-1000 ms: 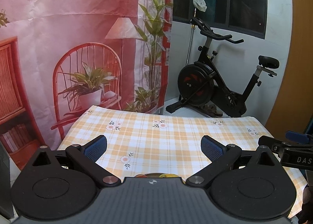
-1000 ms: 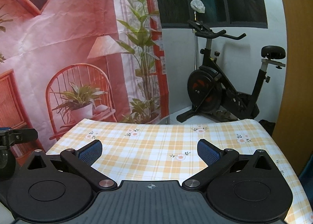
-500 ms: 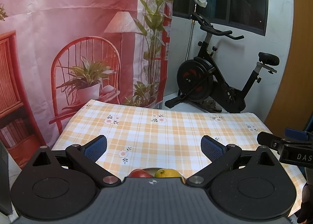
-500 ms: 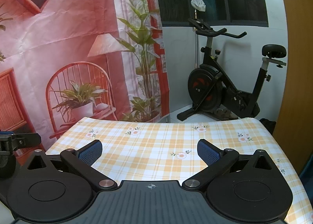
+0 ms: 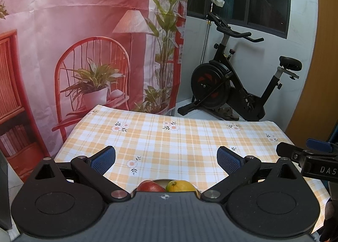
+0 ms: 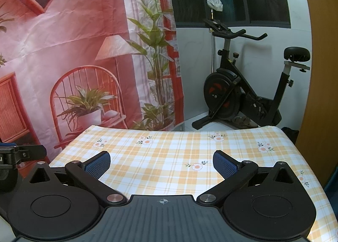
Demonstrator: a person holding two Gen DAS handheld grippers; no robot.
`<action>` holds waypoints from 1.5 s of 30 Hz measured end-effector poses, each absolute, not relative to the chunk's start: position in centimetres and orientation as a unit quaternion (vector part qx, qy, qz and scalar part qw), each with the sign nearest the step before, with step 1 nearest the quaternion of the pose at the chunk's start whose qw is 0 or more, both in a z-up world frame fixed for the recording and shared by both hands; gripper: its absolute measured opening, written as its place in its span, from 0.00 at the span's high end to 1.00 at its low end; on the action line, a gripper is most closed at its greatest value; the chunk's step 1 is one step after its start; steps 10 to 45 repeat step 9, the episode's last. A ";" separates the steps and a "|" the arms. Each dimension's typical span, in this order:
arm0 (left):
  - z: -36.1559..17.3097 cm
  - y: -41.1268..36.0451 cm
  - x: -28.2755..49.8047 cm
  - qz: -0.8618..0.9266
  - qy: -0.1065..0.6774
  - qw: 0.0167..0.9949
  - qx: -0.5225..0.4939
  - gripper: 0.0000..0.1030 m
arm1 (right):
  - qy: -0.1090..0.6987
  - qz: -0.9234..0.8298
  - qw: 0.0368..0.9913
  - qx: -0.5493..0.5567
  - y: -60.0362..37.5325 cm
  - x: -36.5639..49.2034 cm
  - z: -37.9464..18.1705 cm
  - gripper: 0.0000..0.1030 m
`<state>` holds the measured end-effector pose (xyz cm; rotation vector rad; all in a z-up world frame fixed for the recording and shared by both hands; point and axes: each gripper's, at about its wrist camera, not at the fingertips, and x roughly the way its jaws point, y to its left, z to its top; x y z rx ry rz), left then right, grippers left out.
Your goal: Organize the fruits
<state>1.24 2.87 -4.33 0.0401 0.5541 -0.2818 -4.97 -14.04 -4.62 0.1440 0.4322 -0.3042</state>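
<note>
In the left wrist view, a red apple [image 5: 150, 186] and a yellow lemon [image 5: 180, 186] peek out just above the gripper body, lying side by side in what looks like a pale dish on the checked tablecloth [image 5: 169, 142]. My left gripper [image 5: 166, 158] hangs open above and behind them, with nothing between its blue pads. At that view's right edge the right gripper's finger [image 5: 295, 153] shows. The right gripper [image 6: 161, 162] is open over bare cloth [image 6: 169, 157], with no fruit in its view.
An exercise bike [image 5: 236, 85] stands on the floor beyond the table's far edge. A printed backdrop [image 5: 84, 41] of a chair and plants hangs behind the table on the left. A wooden door [image 6: 321, 72] is at the right.
The left gripper has tilted downward or drawn back, so the apple and lemon have come into sight at its base. The right gripper has barely moved.
</note>
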 end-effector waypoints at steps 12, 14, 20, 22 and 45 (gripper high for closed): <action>-4.4 3.0 1.2 -0.133 0.268 0.954 0.017 0.00 | 0.214 -0.151 0.962 0.072 -14.0 -4.9 -4.6 0.00; -4.4 3.0 1.2 -0.133 0.268 0.954 0.017 0.00 | 0.214 -0.151 0.962 0.072 -14.0 -4.9 -4.6 0.00; -4.4 3.0 1.2 -0.133 0.268 0.954 0.017 0.00 | 0.214 -0.151 0.962 0.072 -14.0 -4.9 -4.6 0.00; -4.4 3.0 1.2 -0.133 0.268 0.954 0.017 0.00 | 0.214 -0.151 0.962 0.072 -14.0 -4.9 -4.6 0.00; -4.4 3.0 1.2 -0.133 0.268 0.954 0.017 0.00 | 0.214 -0.151 0.962 0.072 -14.0 -4.9 -4.6 0.00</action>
